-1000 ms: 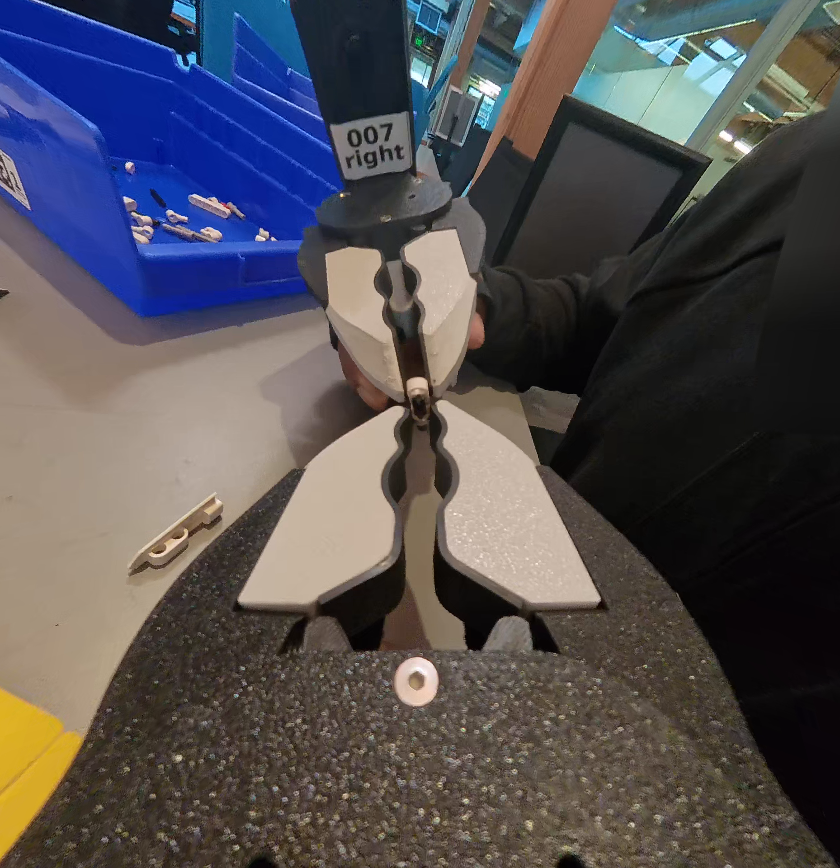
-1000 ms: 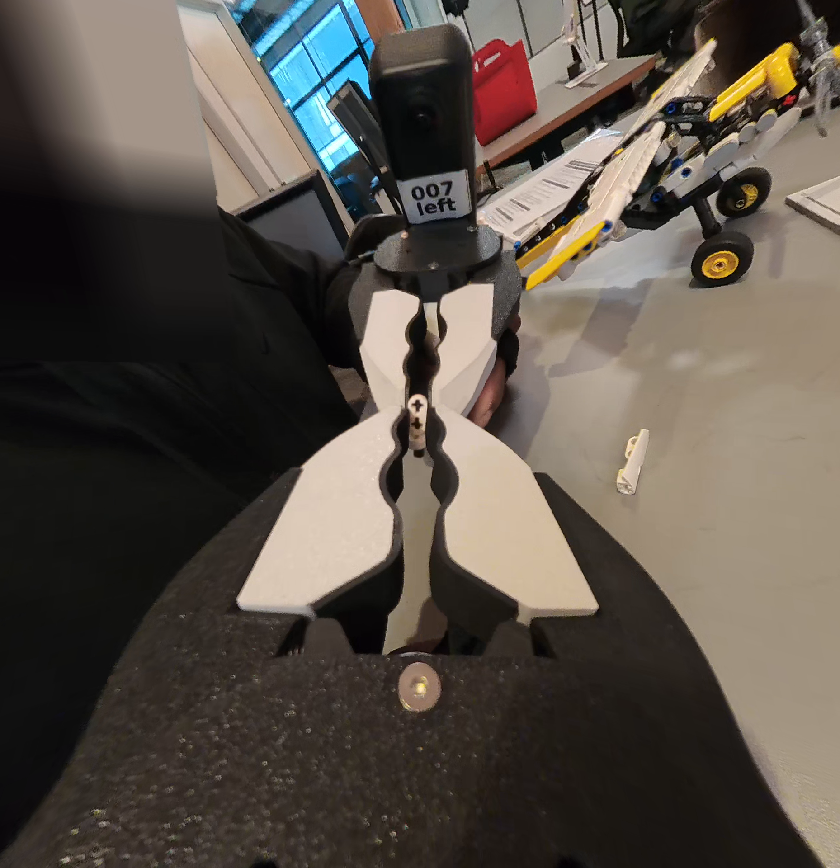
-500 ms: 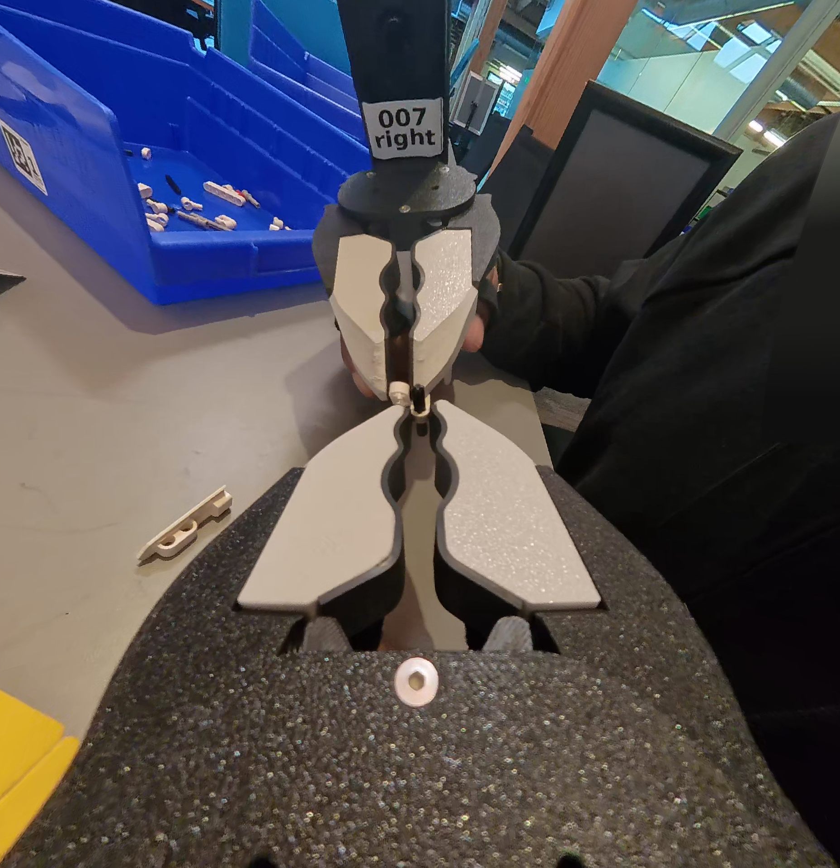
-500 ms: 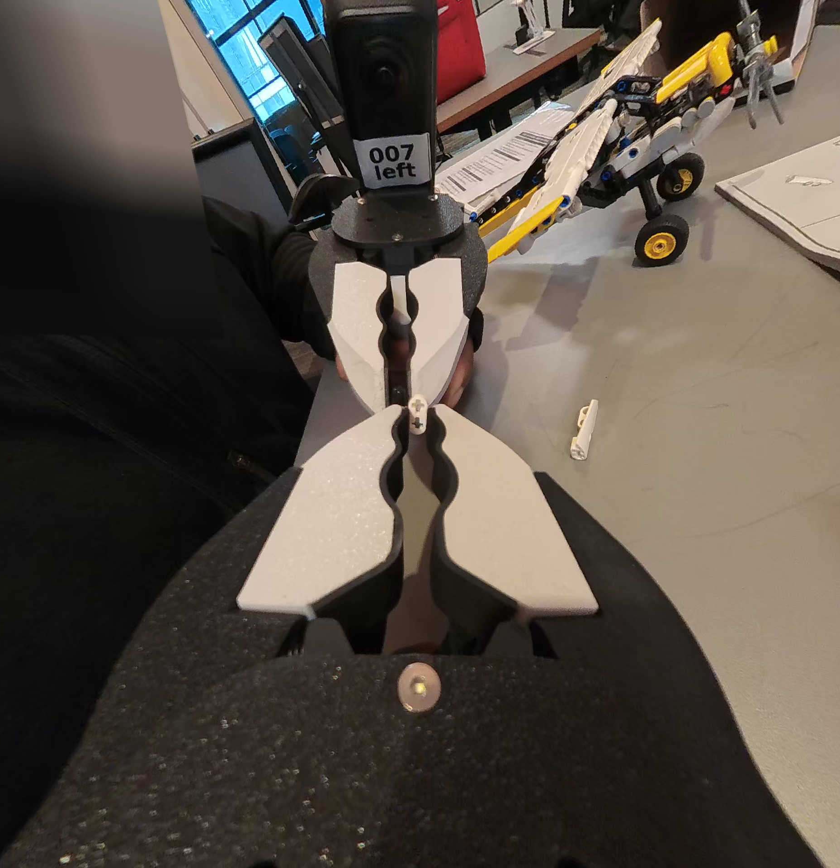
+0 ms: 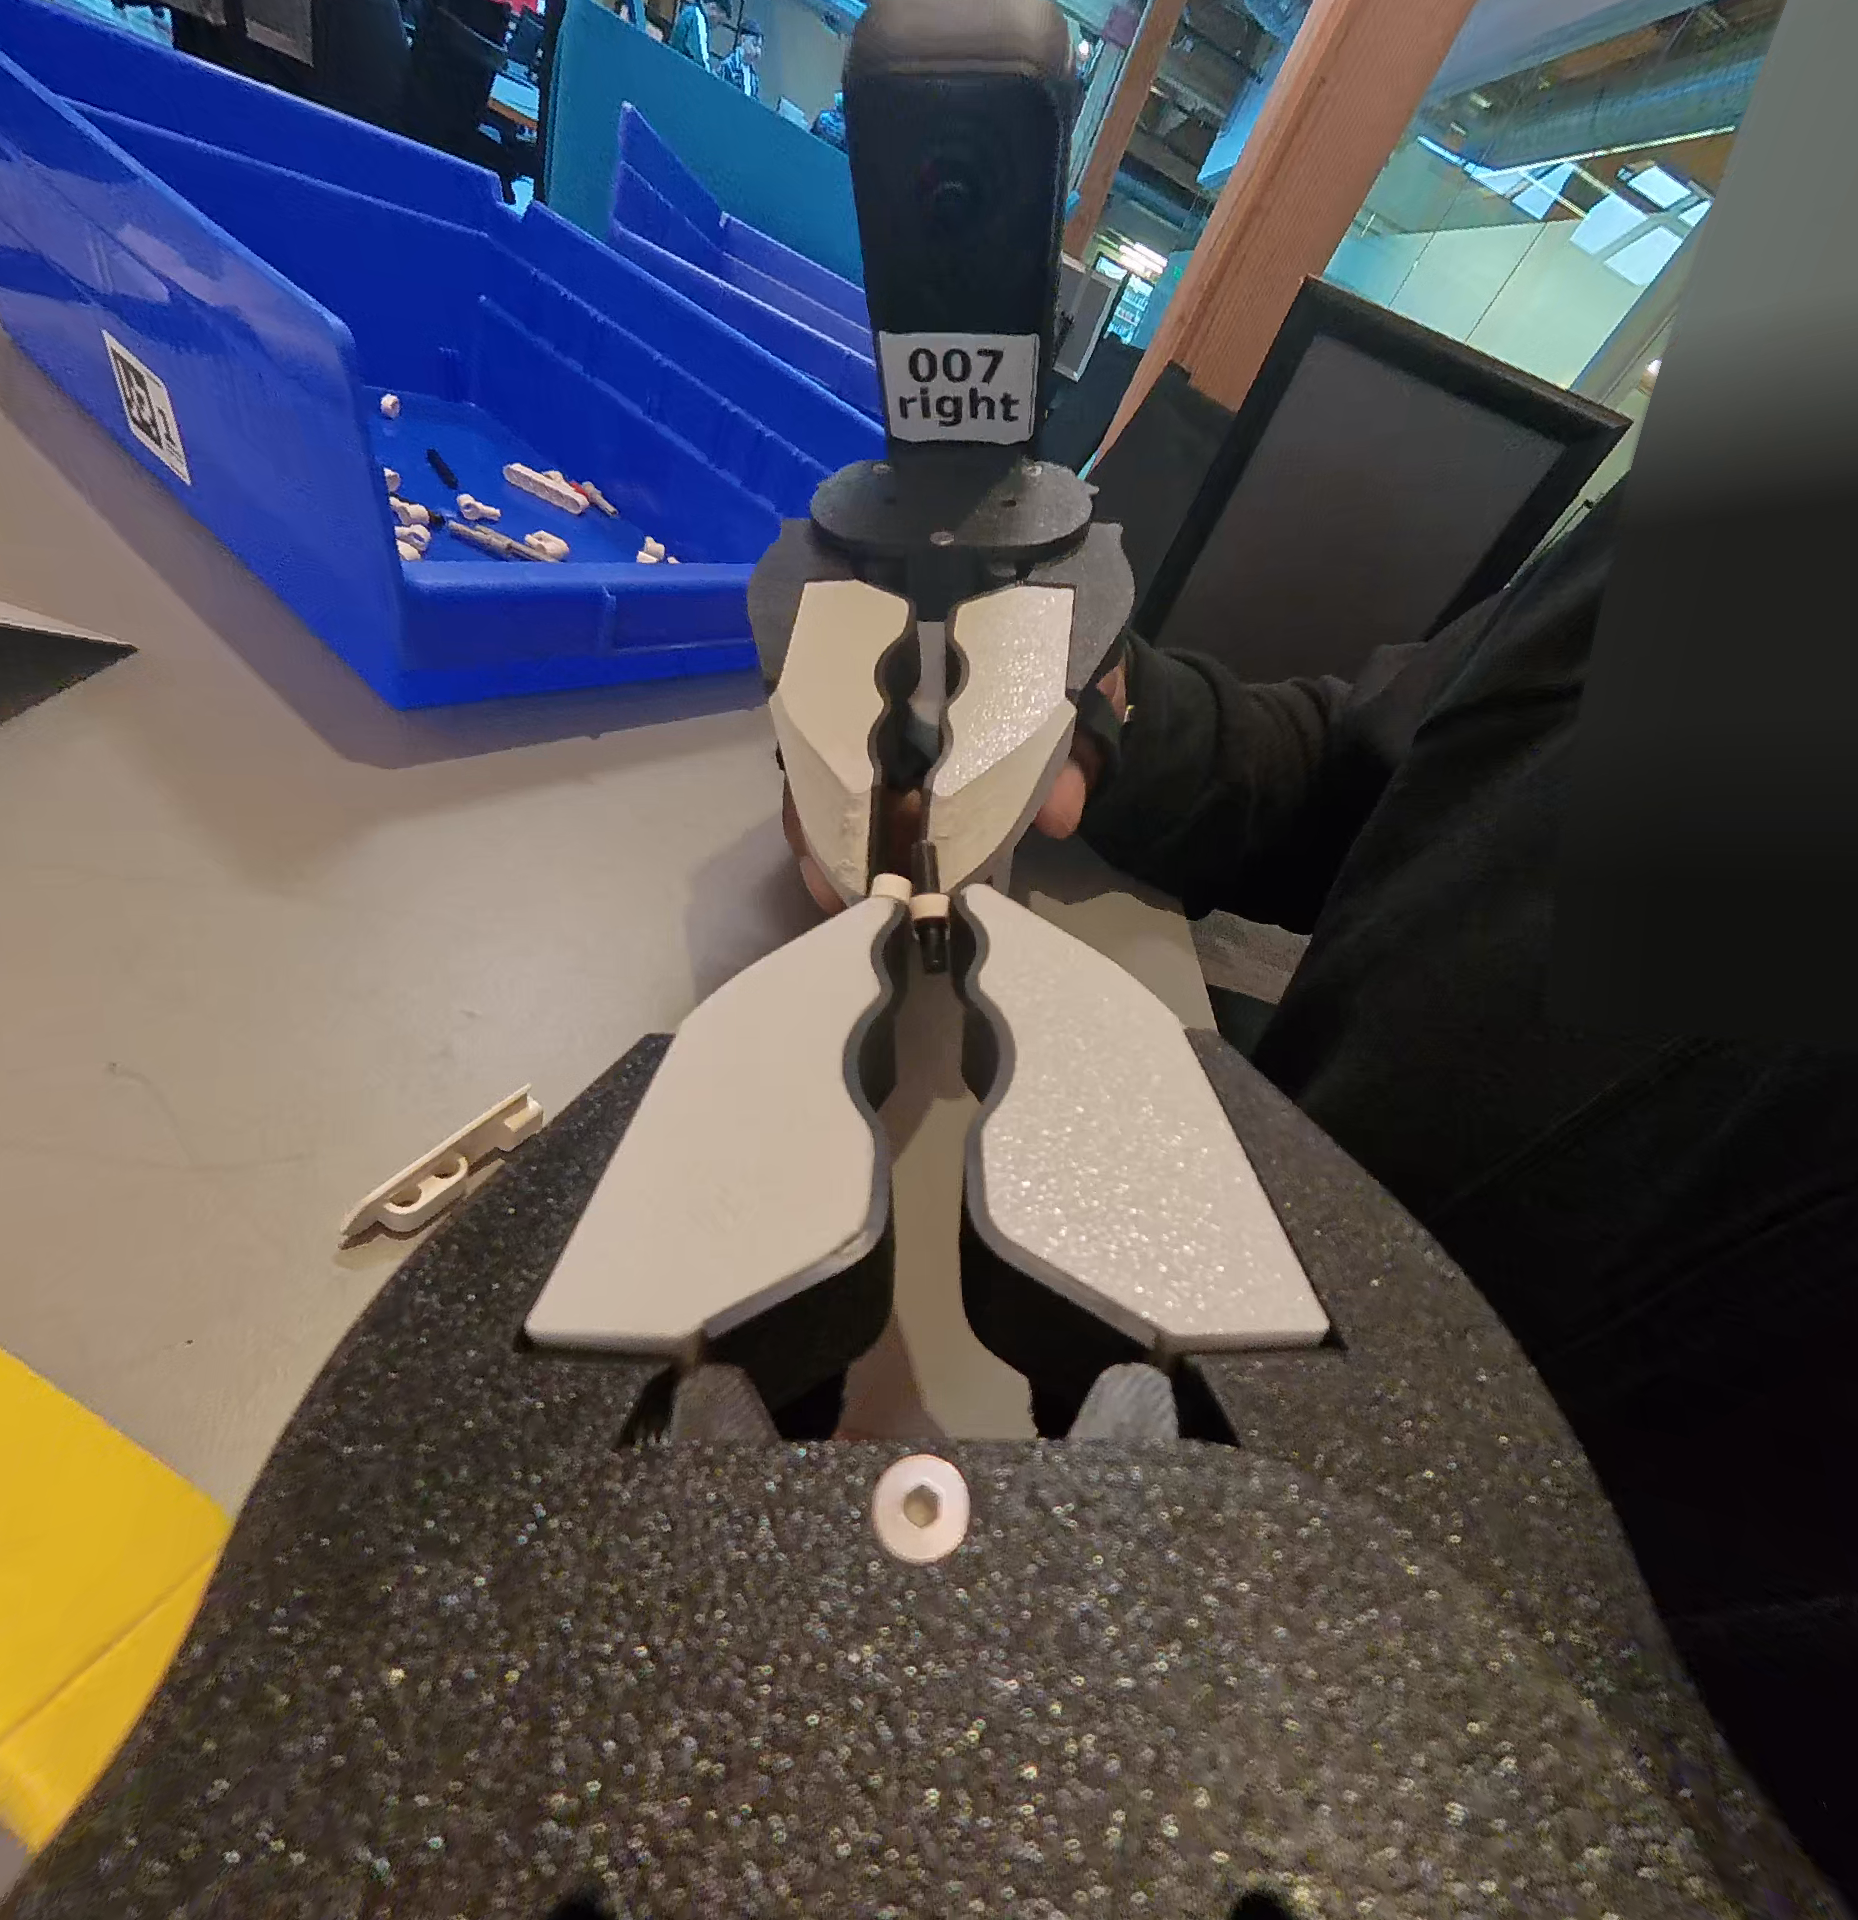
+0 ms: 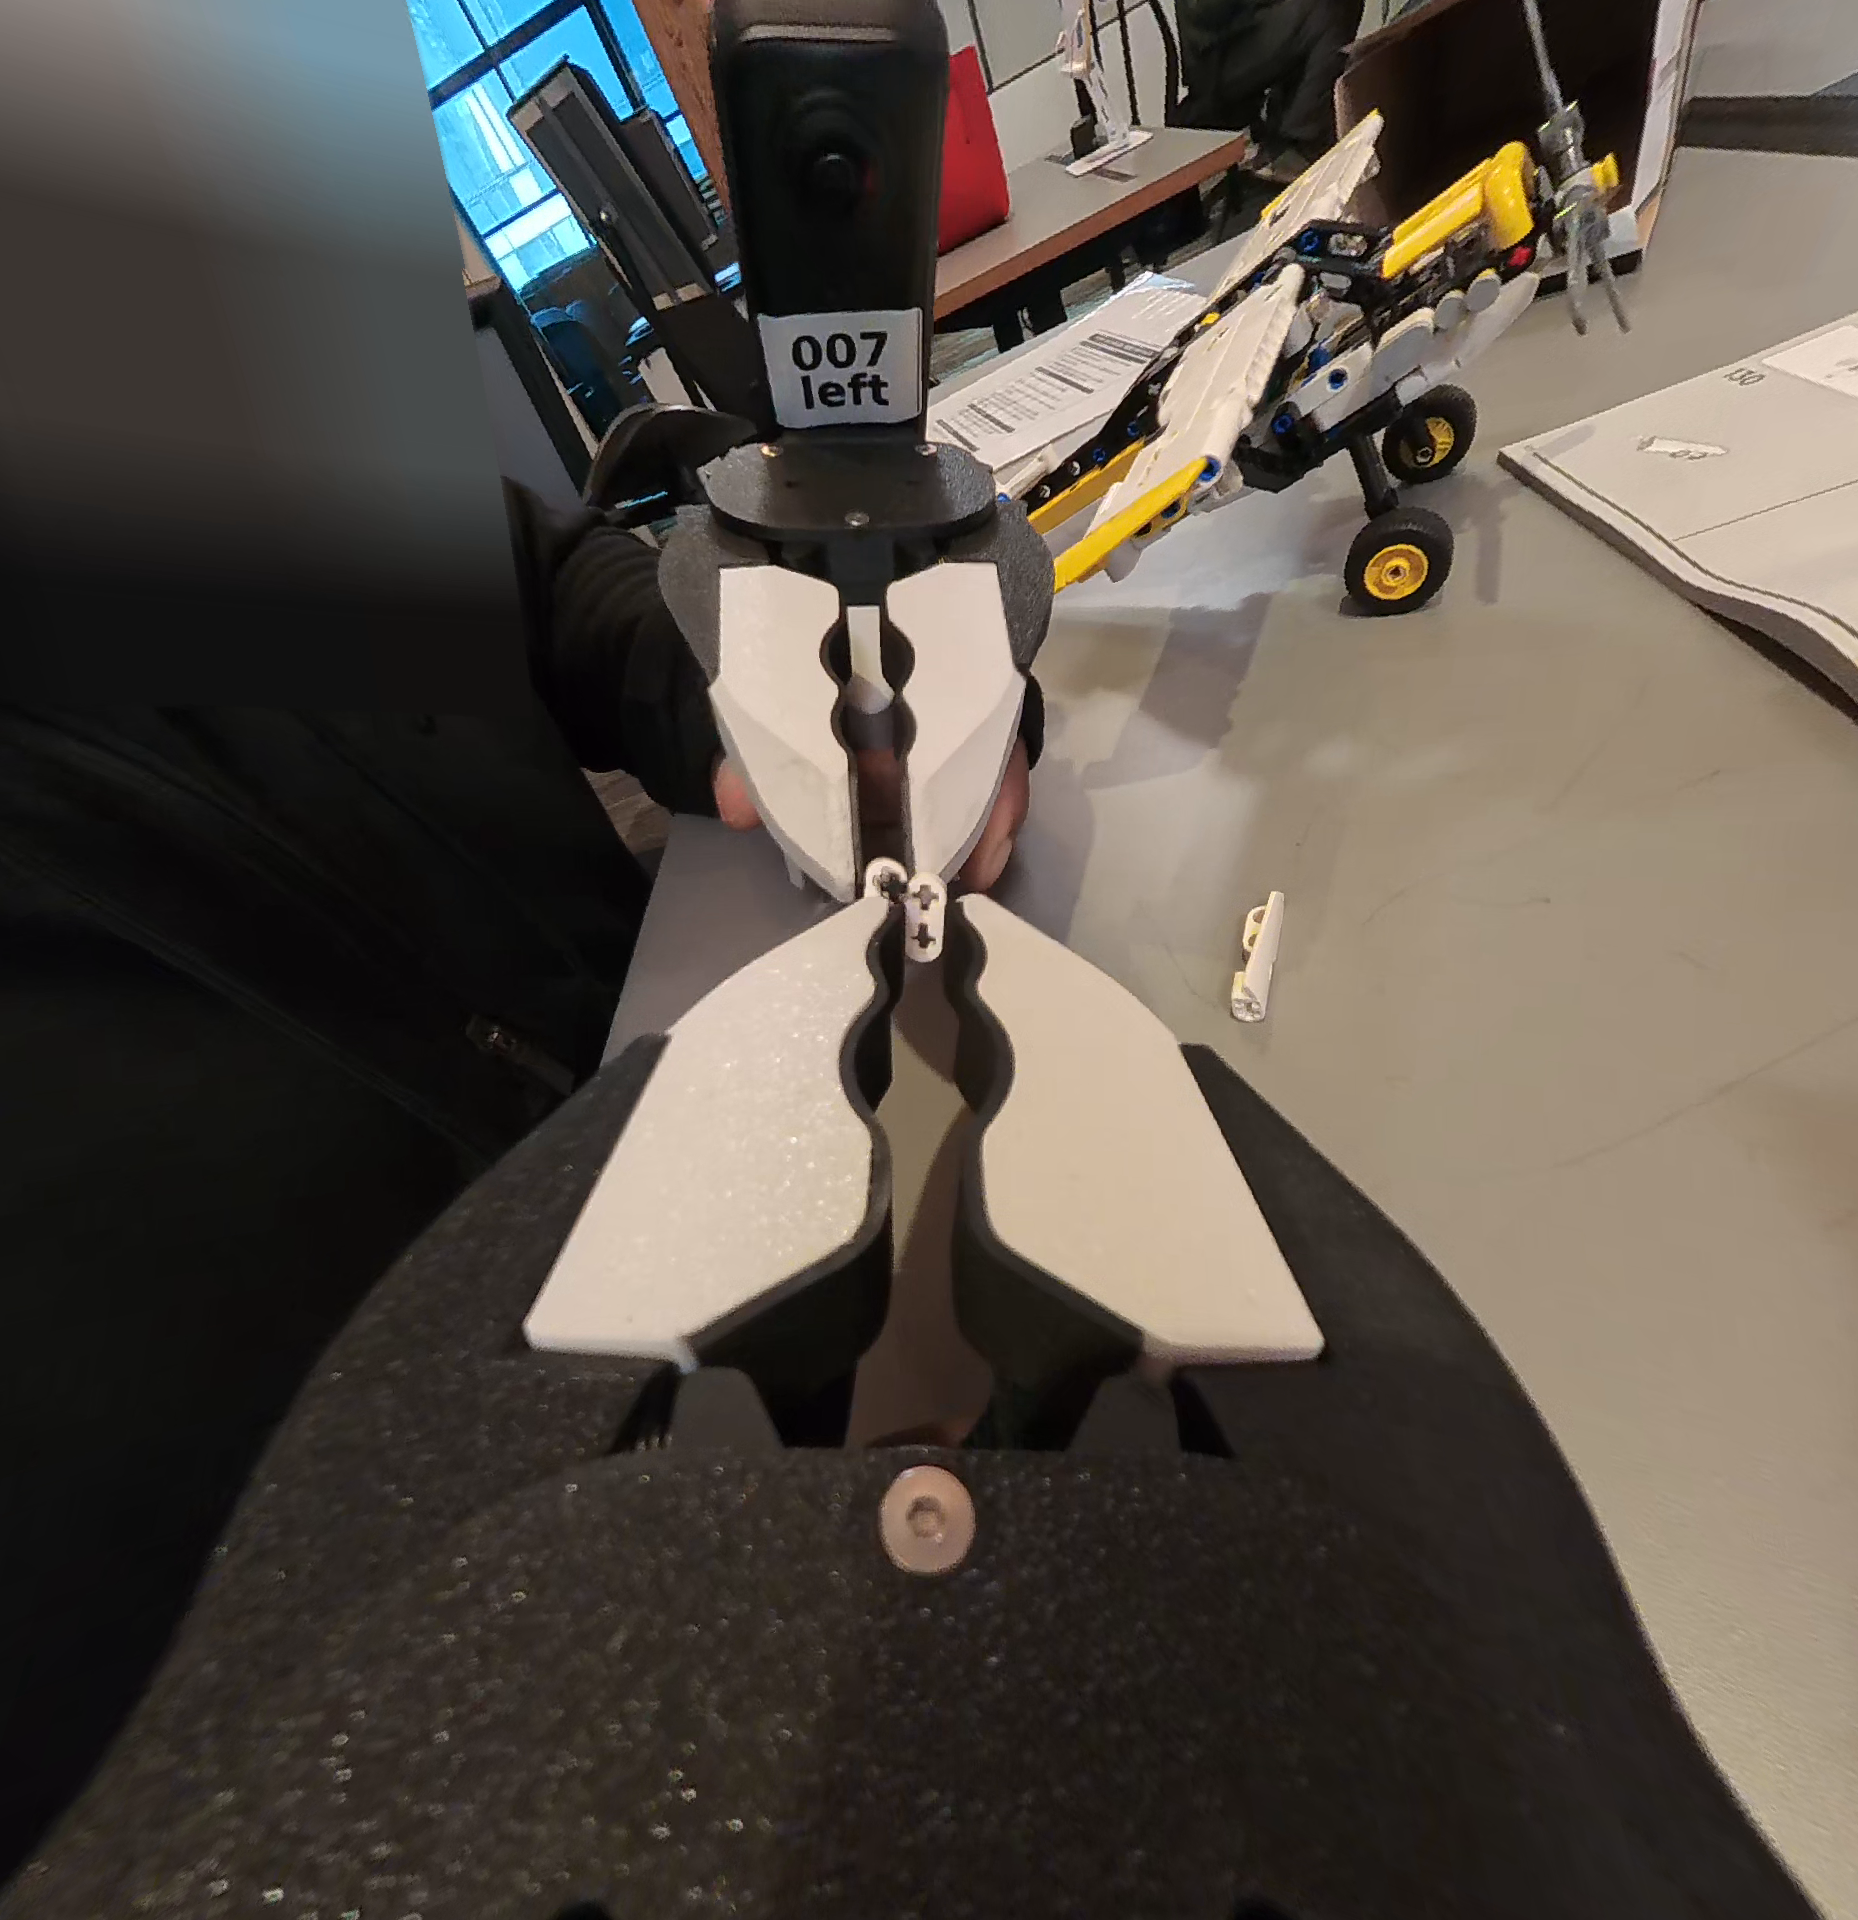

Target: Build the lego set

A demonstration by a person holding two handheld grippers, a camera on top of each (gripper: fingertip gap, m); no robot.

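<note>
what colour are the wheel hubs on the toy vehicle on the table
Yellow hubs inside black tyres, on the white-and-yellow brick-built toy vehicle; clearest in the right wrist view.

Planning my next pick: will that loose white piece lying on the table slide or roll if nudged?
Probably slides: the white piece lies flat-sided on the smooth grey table. Likely stiff and light; it looks like small moulded plastic.

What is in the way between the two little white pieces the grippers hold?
Nothing I can see. The left gripper pinches a small white piece with a black pin; the right gripper pinches a white two-hole connector. The pieces sit side by side at the fingertips, with nothing between them.
</note>
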